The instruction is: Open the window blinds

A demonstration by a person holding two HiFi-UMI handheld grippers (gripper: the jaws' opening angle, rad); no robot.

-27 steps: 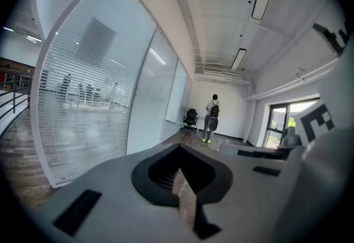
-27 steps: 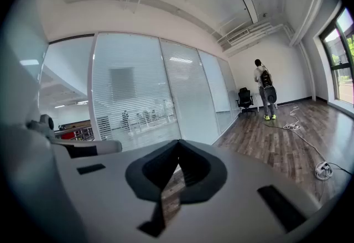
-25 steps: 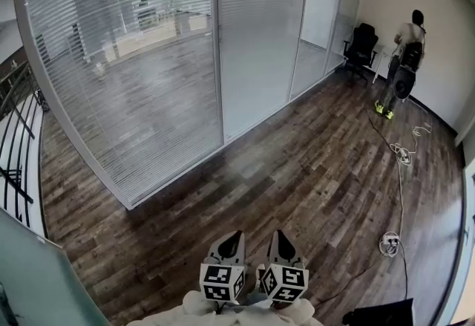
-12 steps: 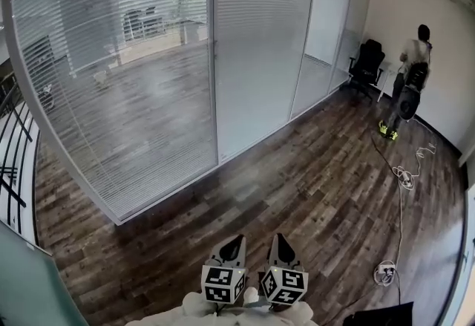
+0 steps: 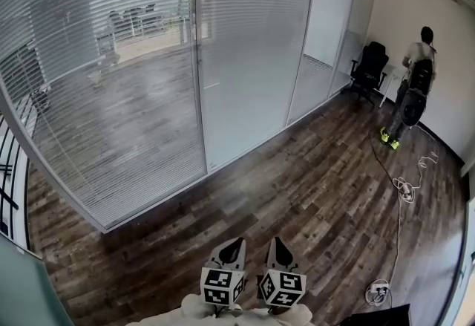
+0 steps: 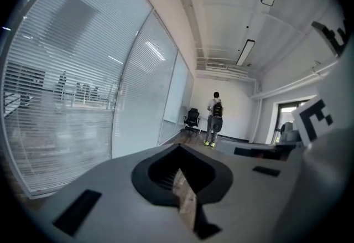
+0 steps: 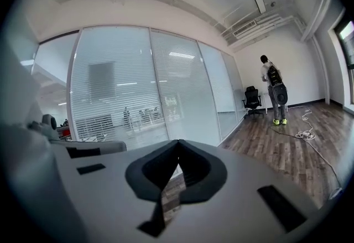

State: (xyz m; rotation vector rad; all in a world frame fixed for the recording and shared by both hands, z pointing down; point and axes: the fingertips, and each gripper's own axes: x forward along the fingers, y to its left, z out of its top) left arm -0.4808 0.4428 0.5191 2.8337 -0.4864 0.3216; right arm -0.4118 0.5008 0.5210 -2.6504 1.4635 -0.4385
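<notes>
- The blinds hang closed across a tall glass wall, ahead and to the left, well apart from both tongs.
- The left tongs and right tongs sit side by side low in the head view. Each pair is pressed together at the tips, with nothing between them.
- Risk: no cord or wand can be made out from here. Pinching the slats themselves would likely bend them, as they look thin and light.
- Risk: the hard pointed tips could knock the glass if the reach runs long.
- Risk: a white cable snakes over the floor at right, and a step that way could snag it.
- Materials: the blinds are fine, pale horizontal slats, half see-through. The glass is smooth and reflective in slim pale frames. The floor is dark wood planks with streaky grain. The tongs are matte grey with black tips.
- A person stands by the far wall near a black chair.
</notes>
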